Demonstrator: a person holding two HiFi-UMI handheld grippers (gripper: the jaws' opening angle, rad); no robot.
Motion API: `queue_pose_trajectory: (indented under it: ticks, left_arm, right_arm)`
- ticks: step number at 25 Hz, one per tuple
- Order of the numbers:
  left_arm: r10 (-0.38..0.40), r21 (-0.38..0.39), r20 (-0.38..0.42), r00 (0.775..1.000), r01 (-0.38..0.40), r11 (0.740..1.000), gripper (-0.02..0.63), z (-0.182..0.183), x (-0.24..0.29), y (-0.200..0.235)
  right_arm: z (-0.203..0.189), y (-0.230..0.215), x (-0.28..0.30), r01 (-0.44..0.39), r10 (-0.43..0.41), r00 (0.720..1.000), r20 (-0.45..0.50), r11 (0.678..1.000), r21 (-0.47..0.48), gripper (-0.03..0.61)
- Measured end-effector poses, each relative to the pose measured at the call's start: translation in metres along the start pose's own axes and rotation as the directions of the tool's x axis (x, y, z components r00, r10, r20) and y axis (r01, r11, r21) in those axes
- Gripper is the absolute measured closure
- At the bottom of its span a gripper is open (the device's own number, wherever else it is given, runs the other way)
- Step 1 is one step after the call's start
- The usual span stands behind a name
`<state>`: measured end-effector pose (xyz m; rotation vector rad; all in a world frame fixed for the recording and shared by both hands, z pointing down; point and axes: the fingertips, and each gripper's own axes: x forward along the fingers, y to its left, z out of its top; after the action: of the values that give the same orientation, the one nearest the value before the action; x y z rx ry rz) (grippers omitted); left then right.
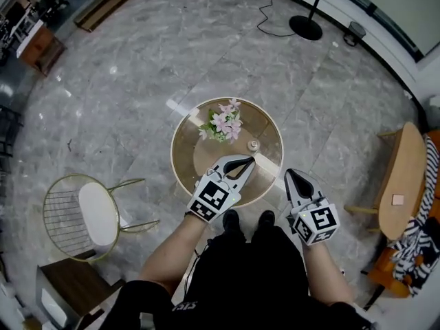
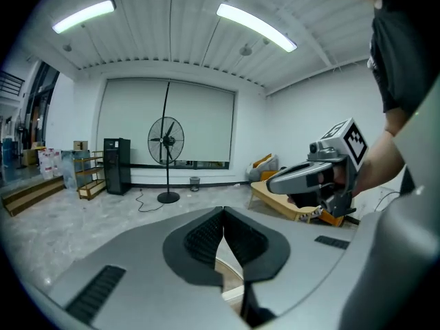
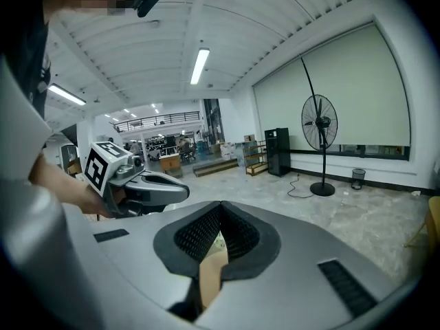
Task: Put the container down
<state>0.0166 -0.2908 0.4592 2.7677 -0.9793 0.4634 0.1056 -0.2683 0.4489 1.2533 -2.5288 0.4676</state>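
Above a round glass-topped counter (image 1: pixel 265 119) on a grey marble floor (image 1: pixel 137 81), I hold both claws out at about the same height, each pointing forward and slightly down. The left claw (image 1: pixel 249 159) has its jaws pressed together, ribbed pads meeting tip to tip with nothing between them, and its tip hangs over the near side of the counter. The right claw (image 1: pixel 289 172) is also closed and empty, and it sits just off the counter's near right edge. In each gripper view, the other claw and its marker cube show off to the side.

The container (image 1: pixel 254 145), a small pale thing, stands on the counter right of centre and apart from both claws. It is too small for me to make out any detail. A bunch of pink and white flowers (image 1: pixel 222 124) sits just beyond it to the left.

A gold wire chair (image 1: pixel 89 215) with a white seat stands on the floor to the left. A standing fan (image 1: pixel 306 26) rises at the far side of the room.
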Motion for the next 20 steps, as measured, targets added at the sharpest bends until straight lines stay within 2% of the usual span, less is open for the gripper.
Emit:
queue_pose_trajectory:
  ticks: [3, 6, 9, 12, 14, 18, 20]
  left_arm:
    - [-0.037, -0.020, -0.010, 0.999, 0.036, 0.999, 0.595, 0.022, -0.018, -0.017]
    - [-0.027, -0.033, -0.008, 1.000, 0.026, 0.999, 0.597, 0.042, -0.030, -0.030]
    - [0.034, -0.035, 0.027, 0.999, -0.033, 0.999, 0.598, 0.062, -0.035, -0.041]
    - [0.128, -0.046, 0.057, 0.990, -0.125, 0.991, 0.600, 0.078, -0.033, -0.050]
    - [0.175, -0.050, 0.063, 0.983, -0.172, 0.984, 0.599, 0.086, -0.029, -0.061]
    - [0.235, -0.118, 0.075, 0.969, -0.226, 0.967, 0.599, 0.097, -0.020, -0.084]
    - [0.275, -0.105, 0.054, 0.960, -0.268, 0.958, 0.600, 0.099, -0.019, -0.096]
  right_arm:
    - [0.015, 0.005, -0.019, -0.003, 0.004, 1.000, 0.025, 1.000, -0.005, 0.565]
    - [0.024, 0.005, -0.033, -0.026, 0.026, 0.999, 0.047, 1.000, -0.016, 0.565]
    - [0.033, -0.001, -0.051, -0.045, 0.045, 0.997, 0.062, 0.999, -0.006, 0.565]
    - [0.040, -0.012, -0.073, -0.077, 0.076, 0.994, 0.082, 0.997, 0.007, 0.565]
    - [0.042, -0.021, -0.090, -0.101, 0.100, 0.991, 0.090, 0.995, 0.001, 0.565]
    - [0.047, -0.037, -0.120, -0.135, 0.134, 0.986, 0.098, 0.991, 0.002, 0.565]
    - [0.049, -0.041, -0.130, -0.166, 0.164, 0.981, 0.108, 0.986, 0.004, 0.565]
